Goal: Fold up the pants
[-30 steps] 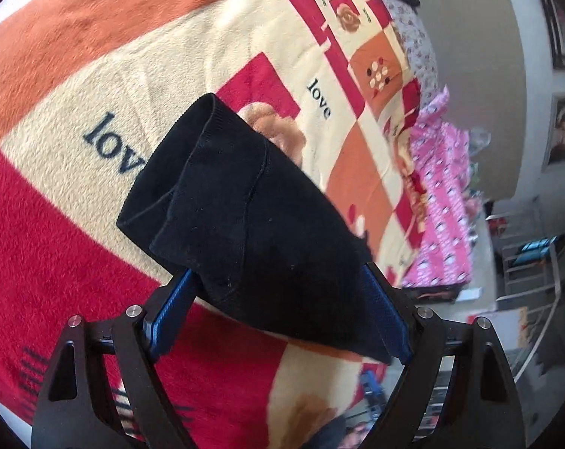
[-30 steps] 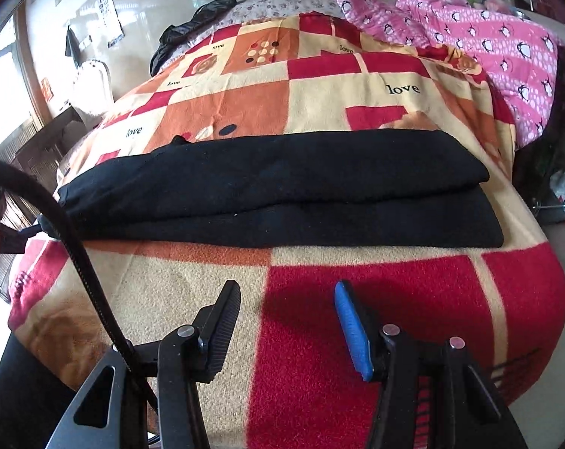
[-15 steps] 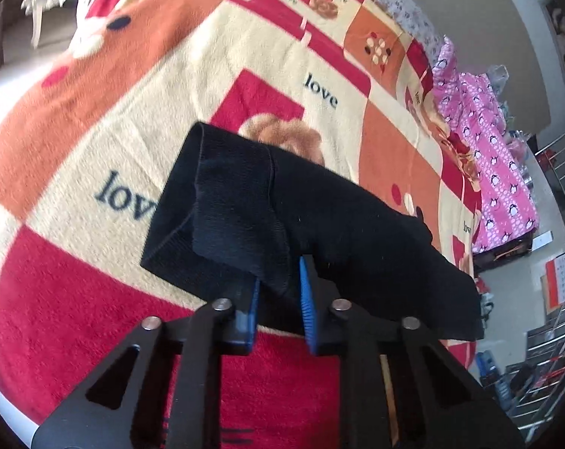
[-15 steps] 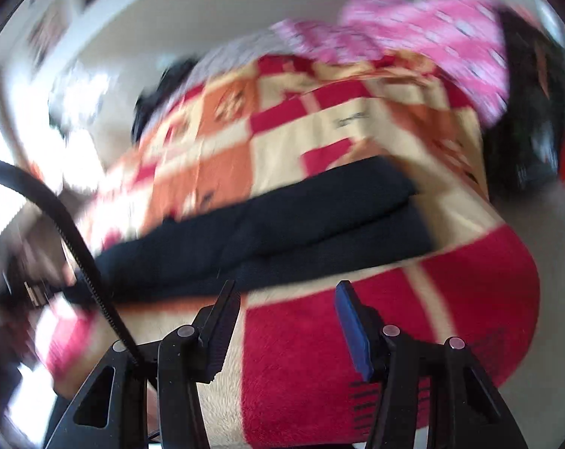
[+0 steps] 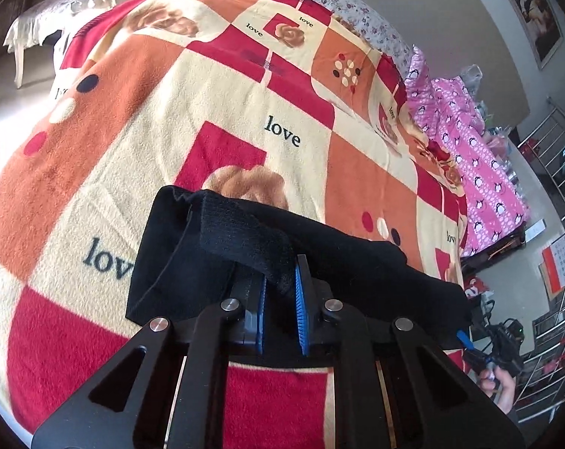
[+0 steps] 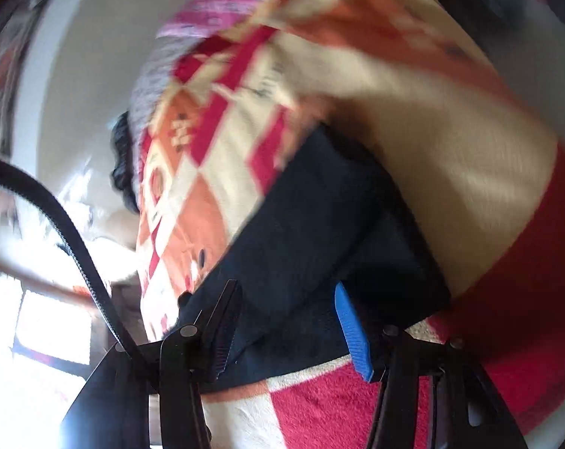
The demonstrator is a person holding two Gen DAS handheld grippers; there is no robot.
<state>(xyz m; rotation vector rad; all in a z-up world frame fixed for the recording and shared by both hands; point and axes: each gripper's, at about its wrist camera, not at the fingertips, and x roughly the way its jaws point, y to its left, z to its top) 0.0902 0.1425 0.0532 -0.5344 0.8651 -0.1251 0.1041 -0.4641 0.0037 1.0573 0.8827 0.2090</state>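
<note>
Fingers (image 5: pixel 261 301) of the left gripper (image 5: pixel 280 305) are pinching the pants (image 5: pixel 207 247) cuff on the bed (image 5: pixel 170 112), while the right gripper (image 6: pixel 293 321) is gaping around the far end, risking slippage.

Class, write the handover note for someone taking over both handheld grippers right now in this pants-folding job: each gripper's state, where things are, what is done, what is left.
Left gripper: shut on one end of the black pants, with a fold of cloth pinched between its blue pads.
Right gripper: open, at the other end of the pants, jaws either side of the cloth but not closed; this view is motion-blurred.
Pants: folded lengthwise into a long strip lying across the patterned blanket on the bed.
Done: the lengthwise fold.
Left: probably close the right gripper on its end, then fold the strip across its length.
</note>
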